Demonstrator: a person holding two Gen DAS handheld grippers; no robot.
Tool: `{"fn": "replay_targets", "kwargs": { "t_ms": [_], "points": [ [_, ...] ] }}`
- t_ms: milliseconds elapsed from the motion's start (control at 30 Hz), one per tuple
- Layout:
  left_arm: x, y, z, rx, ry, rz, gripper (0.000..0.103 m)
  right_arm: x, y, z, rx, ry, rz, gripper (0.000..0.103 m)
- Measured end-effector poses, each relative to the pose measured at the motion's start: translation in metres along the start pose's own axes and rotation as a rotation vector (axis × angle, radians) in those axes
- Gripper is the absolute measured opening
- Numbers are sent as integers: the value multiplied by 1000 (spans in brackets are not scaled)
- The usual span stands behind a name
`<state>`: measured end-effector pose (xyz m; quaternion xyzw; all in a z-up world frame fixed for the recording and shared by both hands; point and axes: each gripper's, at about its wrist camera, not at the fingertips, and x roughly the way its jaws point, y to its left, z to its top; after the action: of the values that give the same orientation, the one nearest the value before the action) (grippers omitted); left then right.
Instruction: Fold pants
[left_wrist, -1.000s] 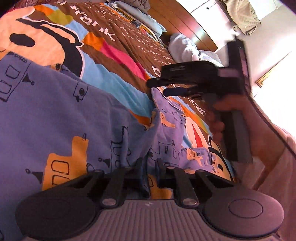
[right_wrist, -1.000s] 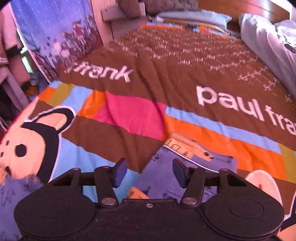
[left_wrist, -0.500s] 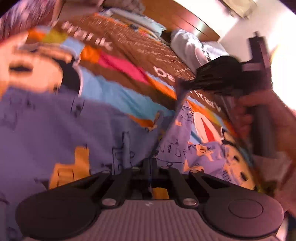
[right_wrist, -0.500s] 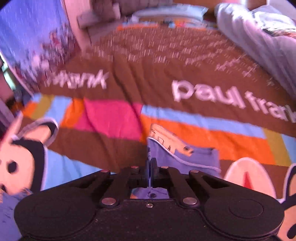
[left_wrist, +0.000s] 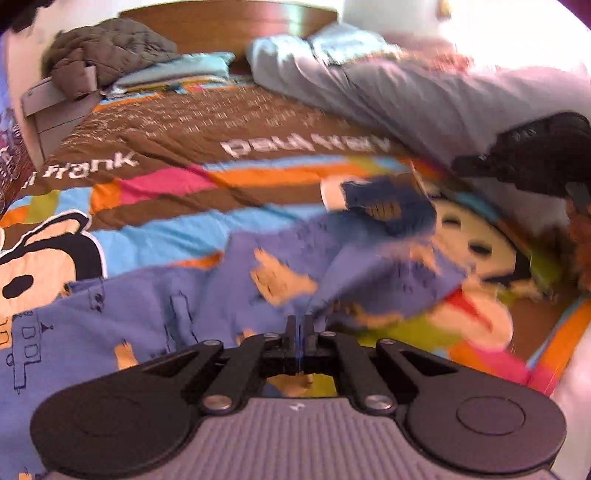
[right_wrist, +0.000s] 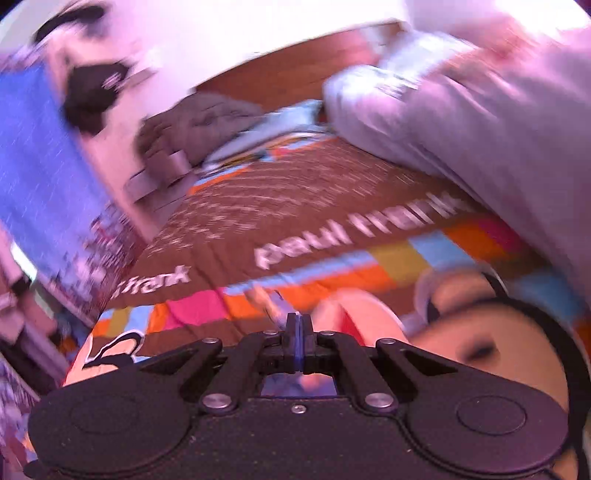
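Blue-purple pants (left_wrist: 166, 306) with cartoon prints lie across a colourful bedspread (left_wrist: 221, 122). My left gripper (left_wrist: 300, 325) is shut on a pinch of their fabric, which rises to the pads. Further right, one end of the pants (left_wrist: 388, 206) is lifted and blurred, leading to the dark right gripper (left_wrist: 535, 162) at the frame's edge. In the right wrist view my right gripper (right_wrist: 299, 325) is shut, with a thin strip of the pants (right_wrist: 273, 302) between the pads and hanging below. Both views are motion-blurred.
A wooden headboard (left_wrist: 229, 18) stands at the far end of the bed. A grey quilted jacket (left_wrist: 107, 48) and folded light-blue bedding (left_wrist: 177, 74) lie near it. A long grey pillow (left_wrist: 406, 85) runs along the right side. A blue poster (right_wrist: 40, 155) hangs on the left.
Both grippers closed on the pants' fabric and rose. The right gripper swept sideways with its end of the pants, pulling it off the bedspread. Both views rolled.
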<state>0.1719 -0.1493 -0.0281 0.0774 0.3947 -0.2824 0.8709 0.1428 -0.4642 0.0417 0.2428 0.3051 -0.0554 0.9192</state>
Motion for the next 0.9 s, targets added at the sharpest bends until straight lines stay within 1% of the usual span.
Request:
{"fn": "replay_targets", "kwargs": {
  "t_ms": [33,100,167,200,233,267,300,333,400,433,500,567,633,700,767,833,900],
  "points": [
    [4,-4,-1,21,20,5,0,-1,-14,-10,45,6,-11,0],
    [8,-9,-5,61,49,11,0,5,-36,-30,92,30,-39,0],
    [11,-12,-6,97,70,23,0,10,-48,-47,88,39,-58,0],
    [13,-13,-5,111,81,33,0,12,-51,-53,58,35,-66,6],
    [15,-14,-5,118,91,40,0,14,-50,-56,16,34,-78,10],
    [17,-14,-4,119,99,45,0,17,-47,-57,-42,41,-71,17],
    [19,-15,-3,119,105,52,0,20,-41,-56,-90,47,-56,20],
    [20,-15,-2,118,110,58,0,22,-35,-55,-142,42,-41,21],
    [22,-15,-1,116,117,65,0,23,-23,-55,-246,29,-10,41],
    [23,-15,-1,120,119,68,0,25,-15,-56,-287,22,-7,43],
    [22,-17,-2,129,120,73,0,34,-3,-57,-366,59,3,48],
    [22,-17,-1,131,123,76,0,46,5,-64,-425,71,-46,47],
    [22,-17,0,130,123,78,0,56,6,-67,-447,91,-76,42],
    [21,-18,1,127,123,85,0,57,-1,-68,-407,90,-89,6],
    [16,-20,3,133,110,91,0,48,-12,-59,-313,63,-61,6],
    [9,-23,5,149,97,95,0,30,-21,-46,-216,24,-22,6],
    [2,-26,7,177,92,92,0,11,-30,-34,-145,4,9,6]
  ]
}}
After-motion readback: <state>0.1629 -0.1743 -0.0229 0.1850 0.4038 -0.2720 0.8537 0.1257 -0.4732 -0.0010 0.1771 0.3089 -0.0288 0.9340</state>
